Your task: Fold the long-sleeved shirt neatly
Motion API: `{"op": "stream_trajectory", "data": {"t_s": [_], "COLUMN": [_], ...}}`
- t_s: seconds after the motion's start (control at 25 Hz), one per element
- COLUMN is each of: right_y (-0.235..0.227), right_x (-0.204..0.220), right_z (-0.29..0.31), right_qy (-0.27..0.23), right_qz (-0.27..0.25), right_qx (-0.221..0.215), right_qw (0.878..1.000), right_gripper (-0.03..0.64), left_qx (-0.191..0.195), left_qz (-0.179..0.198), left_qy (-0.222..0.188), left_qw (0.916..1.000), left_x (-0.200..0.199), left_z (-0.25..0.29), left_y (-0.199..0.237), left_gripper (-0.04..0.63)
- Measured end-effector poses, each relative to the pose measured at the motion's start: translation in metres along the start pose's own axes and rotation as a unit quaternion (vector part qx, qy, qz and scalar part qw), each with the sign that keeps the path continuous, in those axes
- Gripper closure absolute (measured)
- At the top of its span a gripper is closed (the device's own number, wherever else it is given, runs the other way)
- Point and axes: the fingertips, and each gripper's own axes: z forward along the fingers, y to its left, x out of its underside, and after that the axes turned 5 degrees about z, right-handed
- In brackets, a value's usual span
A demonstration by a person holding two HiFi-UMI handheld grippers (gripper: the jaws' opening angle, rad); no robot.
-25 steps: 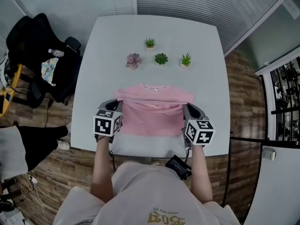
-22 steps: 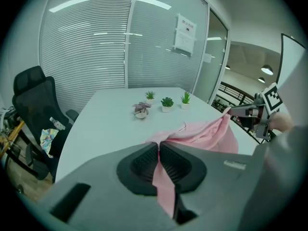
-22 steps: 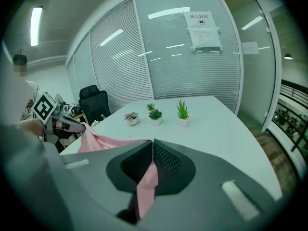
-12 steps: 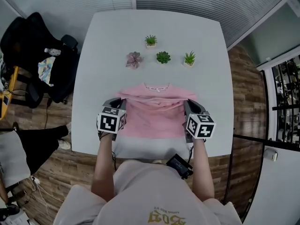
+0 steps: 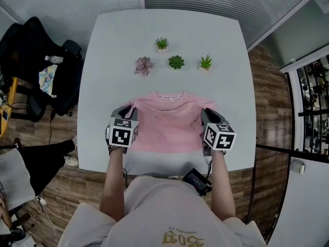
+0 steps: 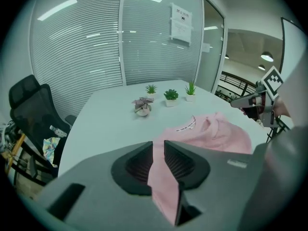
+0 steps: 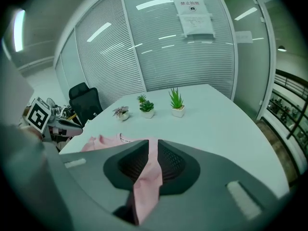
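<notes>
I have the pink shirt (image 5: 167,127) lying on the near half of the white table (image 5: 103,60), collar toward the far side, its sides already folded in so it makes a compact rectangle. It sits just short of the table's near edge, well apart from the four small potted plants (image 5: 176,62) set further back.

My left gripper (image 6: 159,147) is at the shirt's left edge. Its jaws have just been opening and now stand a narrow gap apart. A fold of pink cloth runs through that gap, but the pads are not clamping it.

My right gripper (image 7: 153,143) is at the shirt's right edge, in the same state. Its jaws have just been opening too, with a slim slot between them and a strip of the shirt hanging loosely in it.

Both grippers are low over the table, angled down and forward, one on each side of the shirt. A black chair (image 5: 31,50) stands off the table's left side.
</notes>
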Motion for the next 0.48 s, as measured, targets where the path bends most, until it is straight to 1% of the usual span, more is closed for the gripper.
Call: {"op": "stream_trajectory", "data": {"t_s": [0.24, 0.36, 0.48], "right_y": [0.007, 0.019, 0.026], "right_x": [-0.007, -0.017, -0.028], "right_z": [-0.011, -0.026, -0.043], "right_qy": [-0.026, -0.063, -0.103], "right_qz": [0.006, 0.011, 0.024], "right_qx": [-0.006, -0.024, -0.039], "right_qw": [1.0, 0.998, 0.994], "right_gripper": [0.549, 0.551, 0.543], "left_qx": [-0.008, 0.0, 0.012], "left_qz": [0.003, -0.001, -0.005], "left_qy": [-0.028, -0.044, -0.078], "left_qw": [0.9996, 0.999, 0.9969], "left_x": [-0.013, -0.021, -0.035], "left_z": [-0.009, -0.019, -0.04], "left_y": [-0.002, -0.009, -0.017], "left_gripper": [0.515, 0.515, 0.537]}}
